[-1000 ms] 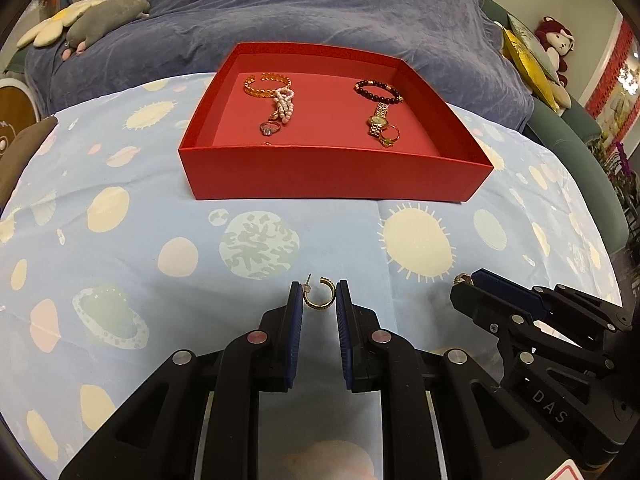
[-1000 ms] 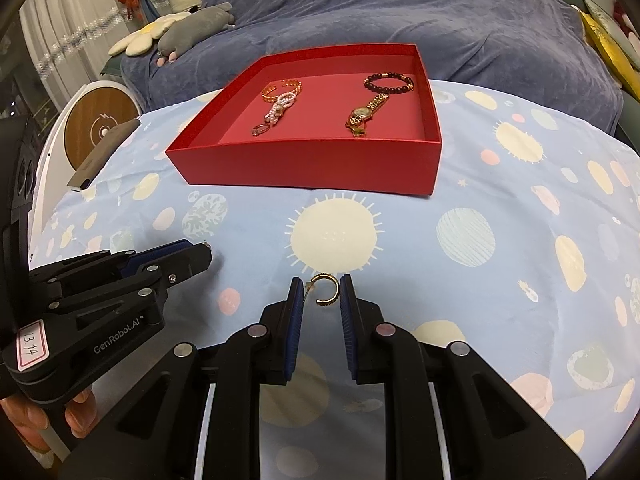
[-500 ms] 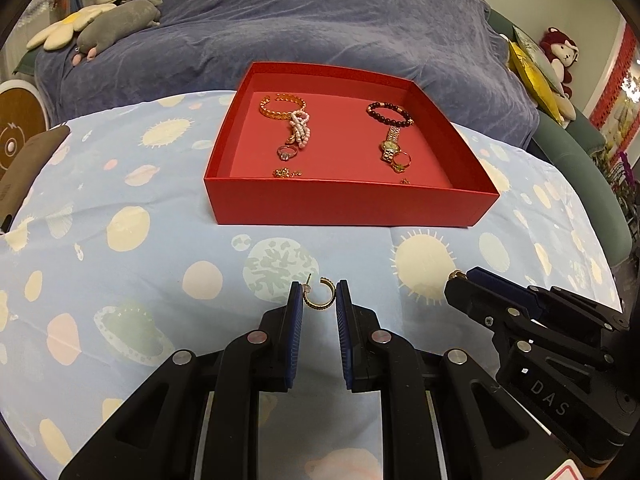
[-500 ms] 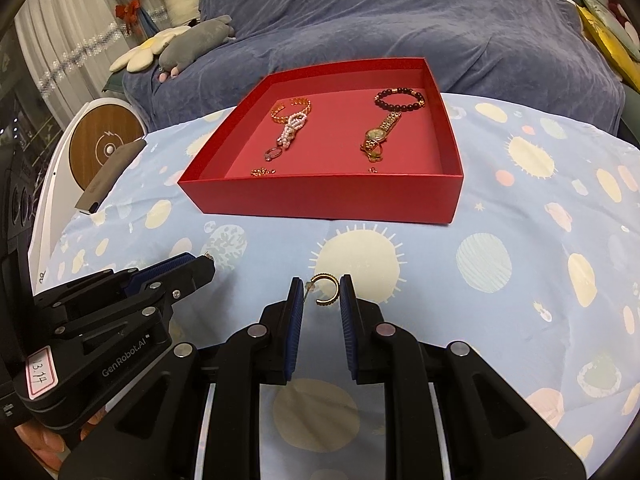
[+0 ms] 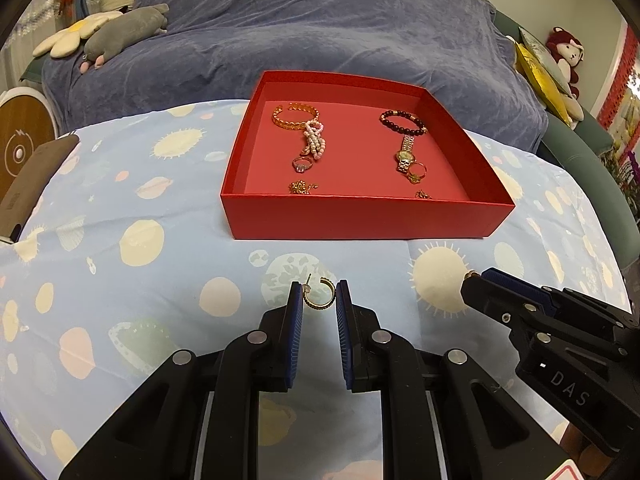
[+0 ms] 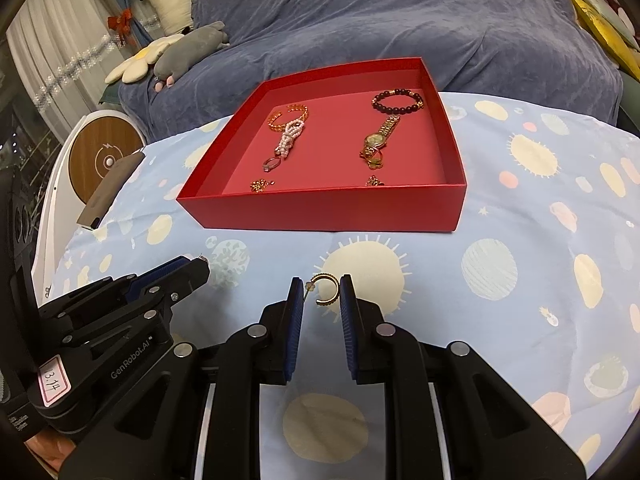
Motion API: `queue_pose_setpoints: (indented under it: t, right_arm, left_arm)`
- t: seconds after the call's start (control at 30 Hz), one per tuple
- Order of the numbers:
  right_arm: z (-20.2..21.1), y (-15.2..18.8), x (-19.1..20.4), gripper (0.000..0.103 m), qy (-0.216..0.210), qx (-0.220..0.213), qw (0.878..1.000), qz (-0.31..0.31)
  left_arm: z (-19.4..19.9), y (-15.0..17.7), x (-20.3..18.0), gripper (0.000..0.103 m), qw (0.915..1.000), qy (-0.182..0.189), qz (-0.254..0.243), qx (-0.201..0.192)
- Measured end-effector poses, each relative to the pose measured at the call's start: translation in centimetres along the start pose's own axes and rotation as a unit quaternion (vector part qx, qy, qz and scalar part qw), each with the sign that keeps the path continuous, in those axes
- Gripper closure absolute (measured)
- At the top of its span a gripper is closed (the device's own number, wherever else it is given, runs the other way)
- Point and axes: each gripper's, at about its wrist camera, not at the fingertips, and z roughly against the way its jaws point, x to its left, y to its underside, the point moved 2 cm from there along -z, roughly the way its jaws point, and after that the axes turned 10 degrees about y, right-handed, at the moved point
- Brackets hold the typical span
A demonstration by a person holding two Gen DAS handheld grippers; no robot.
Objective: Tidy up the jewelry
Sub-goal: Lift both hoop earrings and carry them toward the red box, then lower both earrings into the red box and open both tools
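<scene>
My left gripper [image 5: 319,296] is shut on a gold hoop earring [image 5: 320,300], held just above the blue patterned cloth. My right gripper [image 6: 322,292] is shut on a matching gold hoop earring [image 6: 327,289]. Both hover side by side in front of the red box [image 5: 360,218], also in the right wrist view [image 6: 320,208]. In the box's left half lie an orange bracelet [image 5: 296,116], a pearl bracelet [image 5: 316,142], a ring [image 5: 302,165] and small gold pieces [image 5: 303,188]. The right half holds a dark bead bracelet [image 5: 402,122], a gold watch [image 5: 406,154] and a gold ring [image 5: 417,170].
A blue-grey covered sofa [image 5: 320,32] rises behind the table, with plush toys [image 5: 120,32] on it at the left. A brown flat object [image 5: 36,172] lies at the cloth's left edge. A round wooden-faced device [image 6: 104,160] stands off the table's left side.
The red box has slid lower in both views and more of its floor shows, including the small pieces near the front wall. Both grippers still pinch their earrings.
</scene>
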Motion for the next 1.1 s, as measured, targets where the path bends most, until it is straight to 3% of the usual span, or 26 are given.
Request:
queue_pose_setpoints:
  t: [0.33, 0.6, 0.8, 1.1]
  right_arm:
    - [1.7, -2.5, -1.1, 0.085, 0.001, -0.025, 1.0, -0.011]
    - [1.5, -8.4, -2.4, 0.085, -0.001, -0.047, 0.999, -0.016]
    - [-1.1, -11.8, -3.0, 0.085, -0.003, -0.043, 0.999, -0.033]
    - [-6.2, -13.6, -2.6, 0.085, -0.014, -0.001, 0.999, -0.043]
  left_arm:
    - [2.0, -1.7, 0.0, 0.089, 0.9997, 0.001, -0.008, -0.024]
    - [2.7, -7.4, -0.2, 0.089, 0.9981, 0.007, -0.02, -0.057]
    - [0.0, -11.3, -0.6, 0.089, 0.9979, 0.008, -0.023, -0.059]
    - [-5.4, -13.2, -1.2, 0.089, 0.9994, 0.008, -0.022, -0.026]
